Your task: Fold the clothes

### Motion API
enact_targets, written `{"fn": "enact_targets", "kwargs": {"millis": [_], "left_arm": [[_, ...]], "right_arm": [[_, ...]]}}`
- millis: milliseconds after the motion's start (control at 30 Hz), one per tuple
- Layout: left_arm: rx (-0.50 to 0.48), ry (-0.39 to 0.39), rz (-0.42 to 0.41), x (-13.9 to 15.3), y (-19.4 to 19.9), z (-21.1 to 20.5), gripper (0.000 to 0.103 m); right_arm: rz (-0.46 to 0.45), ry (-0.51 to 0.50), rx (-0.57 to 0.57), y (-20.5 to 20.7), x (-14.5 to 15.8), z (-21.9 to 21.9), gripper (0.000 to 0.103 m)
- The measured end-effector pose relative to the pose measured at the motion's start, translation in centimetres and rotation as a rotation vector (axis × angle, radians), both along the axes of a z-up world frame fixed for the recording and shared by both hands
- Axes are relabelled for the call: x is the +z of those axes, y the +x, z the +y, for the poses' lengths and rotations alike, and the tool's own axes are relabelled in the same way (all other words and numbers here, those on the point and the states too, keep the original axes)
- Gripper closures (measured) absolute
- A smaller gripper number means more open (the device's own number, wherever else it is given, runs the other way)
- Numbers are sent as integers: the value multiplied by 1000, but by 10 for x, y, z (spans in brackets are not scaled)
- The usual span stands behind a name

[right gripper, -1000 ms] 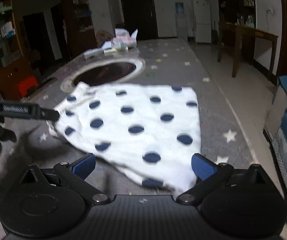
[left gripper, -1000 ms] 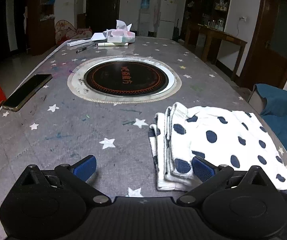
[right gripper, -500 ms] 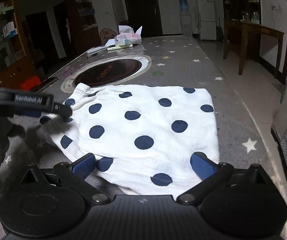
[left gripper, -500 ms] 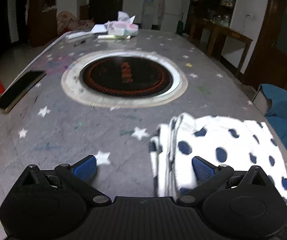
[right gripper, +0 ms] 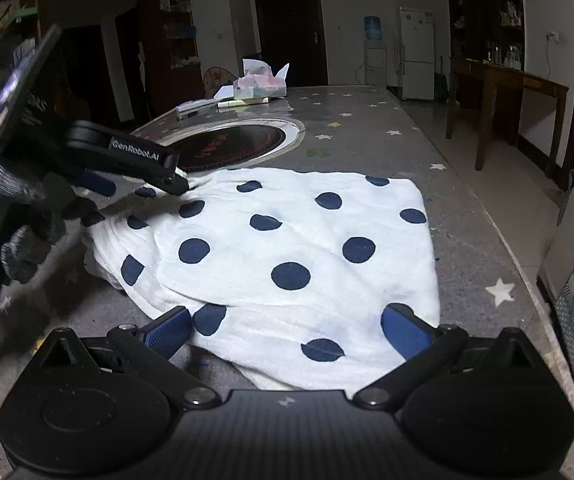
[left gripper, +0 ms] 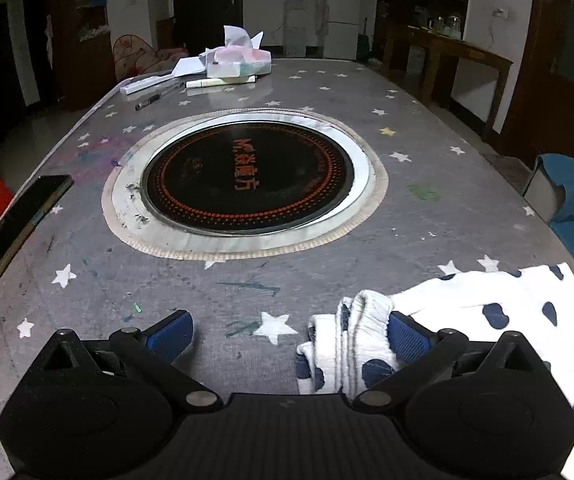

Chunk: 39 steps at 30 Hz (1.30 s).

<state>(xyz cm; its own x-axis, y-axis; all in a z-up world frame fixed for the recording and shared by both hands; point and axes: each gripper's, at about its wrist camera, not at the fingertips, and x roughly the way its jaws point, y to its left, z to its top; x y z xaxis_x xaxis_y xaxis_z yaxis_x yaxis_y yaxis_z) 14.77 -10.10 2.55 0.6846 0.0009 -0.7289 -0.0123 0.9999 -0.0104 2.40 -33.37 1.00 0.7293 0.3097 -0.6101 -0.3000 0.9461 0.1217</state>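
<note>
My left gripper [left gripper: 287,332] is spread wide, nothing clamped. Its right finger [left gripper: 407,336] sits against the bunched folded edge of the polka-dot garment [left gripper: 507,312], at about 4 o'clock in the left wrist view. In the right wrist view the same left gripper [right gripper: 175,182] shows at 9 o'clock, tip down on the cloth's far-left corner; I can't tell if it pinches there.

My right gripper [right gripper: 287,330] is also wide open, holding nothing, straddling the garment's near edge at 6 o'clock. The garment [right gripper: 287,248] lies mostly flat on the star-print worktop [right gripper: 367,128], near the right-hand edge, apparently already folded at least once, judging by the stacked layers on the left side.

Step in hand, my guess: grab for the next fold.

- Right gripper: drop lower and get all layers of the near hem between the fingers before closing, else only the top layer lifts.
- Left gripper: shift right so the bunched edge sits between the fingers, not outside one.
- Lift both together, same height, and carry over toward 12 o'clock so the edges line up.
- Keep the cloth from sliding off the worktop edge at 3 o'clock.

Hotplate ring [left gripper: 247,178], phone [left gripper: 23,224] and tissue box [left gripper: 239,62] are well apart from the garment and out of the way.
</note>
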Motion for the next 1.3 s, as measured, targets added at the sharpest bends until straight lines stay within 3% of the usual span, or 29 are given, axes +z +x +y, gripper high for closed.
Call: {"fn": "enact_targets", "kwargs": {"millis": [267,367,500,600,733,1033,1167,1300], "left_arm": [[-6,-6,-22,15,-4,-6,0],[-47,-18,-48,26,-10,-14,0],[-119,27,-47,25,-9,-35,0],[-115,69,-14,11,-1,-42,0],[-86,50,22,-1,6,-34,0],[-105,66,-43,23,-37,-23,0],[-84,64,-25,16,-47,-14,0],[-64,34,3,10,-53,-5,0]], "right_arm": [[0,14,-2,-3,0,0,0],[-1,16,-2,-4,-1,-1,0],[0,21,-2,-4,-1,-2,0],[0,30,-3,-4,0,-3,0],[1,42,-3,-4,0,-6,0],[-22,27,-11,-8,10,-4,0],[-12,63,-28,-4,18,-6,0],[-4,32,-36,0,19,-2,0]]}}
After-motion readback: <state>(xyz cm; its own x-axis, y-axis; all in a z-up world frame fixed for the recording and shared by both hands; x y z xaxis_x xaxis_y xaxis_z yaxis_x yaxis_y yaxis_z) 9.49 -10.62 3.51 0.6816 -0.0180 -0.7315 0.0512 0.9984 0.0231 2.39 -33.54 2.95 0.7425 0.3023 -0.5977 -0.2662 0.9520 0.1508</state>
